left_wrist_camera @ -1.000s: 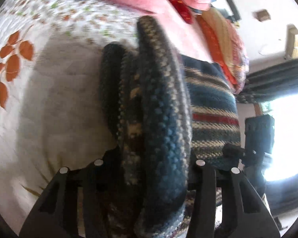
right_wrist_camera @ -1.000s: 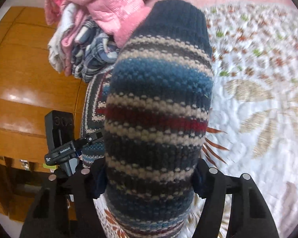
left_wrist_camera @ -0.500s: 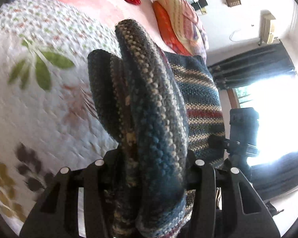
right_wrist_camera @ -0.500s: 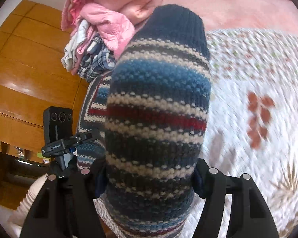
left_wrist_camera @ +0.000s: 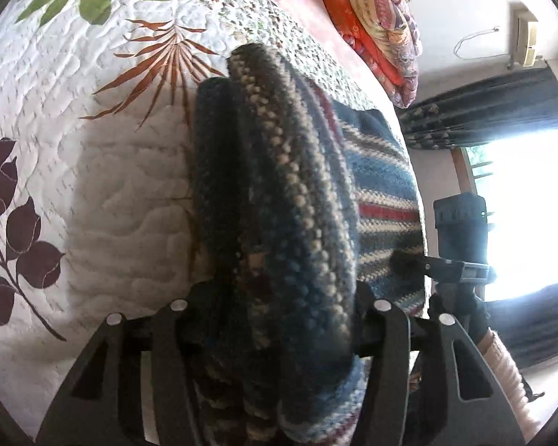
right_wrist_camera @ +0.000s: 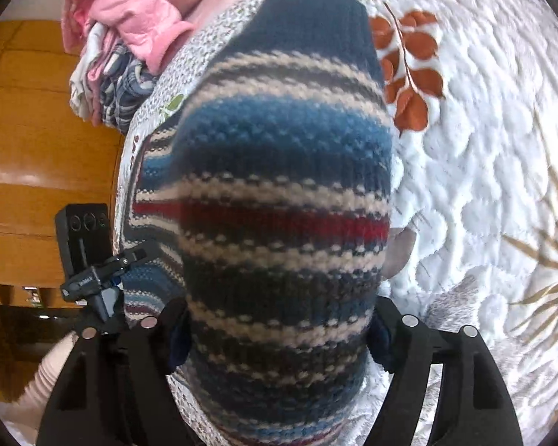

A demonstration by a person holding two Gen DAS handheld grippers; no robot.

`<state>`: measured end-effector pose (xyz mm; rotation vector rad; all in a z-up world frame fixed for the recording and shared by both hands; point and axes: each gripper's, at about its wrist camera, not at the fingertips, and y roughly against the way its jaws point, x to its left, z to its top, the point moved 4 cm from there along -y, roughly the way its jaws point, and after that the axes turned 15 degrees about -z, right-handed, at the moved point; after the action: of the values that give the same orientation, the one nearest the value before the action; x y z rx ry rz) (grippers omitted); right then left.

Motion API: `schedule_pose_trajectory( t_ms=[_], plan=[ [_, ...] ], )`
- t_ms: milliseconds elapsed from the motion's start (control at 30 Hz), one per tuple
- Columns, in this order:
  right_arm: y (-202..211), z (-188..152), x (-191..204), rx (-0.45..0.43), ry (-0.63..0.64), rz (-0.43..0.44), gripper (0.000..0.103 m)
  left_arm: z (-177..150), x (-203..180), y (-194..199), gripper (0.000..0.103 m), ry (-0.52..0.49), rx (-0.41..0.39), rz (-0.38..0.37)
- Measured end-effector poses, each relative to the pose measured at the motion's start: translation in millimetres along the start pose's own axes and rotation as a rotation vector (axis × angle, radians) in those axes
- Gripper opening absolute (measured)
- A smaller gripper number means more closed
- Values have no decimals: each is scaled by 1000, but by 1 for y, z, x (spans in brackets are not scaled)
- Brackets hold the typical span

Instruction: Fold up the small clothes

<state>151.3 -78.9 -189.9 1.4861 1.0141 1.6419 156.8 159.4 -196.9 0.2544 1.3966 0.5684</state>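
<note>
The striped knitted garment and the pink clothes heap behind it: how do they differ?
The striped knitted garment is blue, cream and red wool, lifted over the quilt; the pink clothes heap is plain and lies crumpled. The left gripper and right gripper clamp the garment; nothing holds the heap. Both are soft clothing.

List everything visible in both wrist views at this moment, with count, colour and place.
striped knit garment: one, blue, cream, red and dark stripes, held up over the bed by both tongs
quilt: one, white with leaf prints, covering the bed
clothes pile: one heap, pink and blue plaid, at the bed's edge
folded bedding: one stack, orange and striped, far end of bed
curtains: dark, beside the bright window
wooden cabinet: one, orange-brown, beside the bed
left tongs: black, shut on the knit
right tongs: black, shut on the knit
</note>
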Motion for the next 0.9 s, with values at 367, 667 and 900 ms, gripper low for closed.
schedule_pose_trajectory(
  t_ms=[367,667,900],
  plan=[
    [39,-7,23,-76,38,-192,85,-16,-30,46,64,-42,-2,158],
    [97,-67,54,-206,102,-270,83,-65,-96,80,67,-217,-79,282],
    [67,-100,32,-129,9,-506,81,-103,-80,68,68,-226,-45,405]
  ],
)
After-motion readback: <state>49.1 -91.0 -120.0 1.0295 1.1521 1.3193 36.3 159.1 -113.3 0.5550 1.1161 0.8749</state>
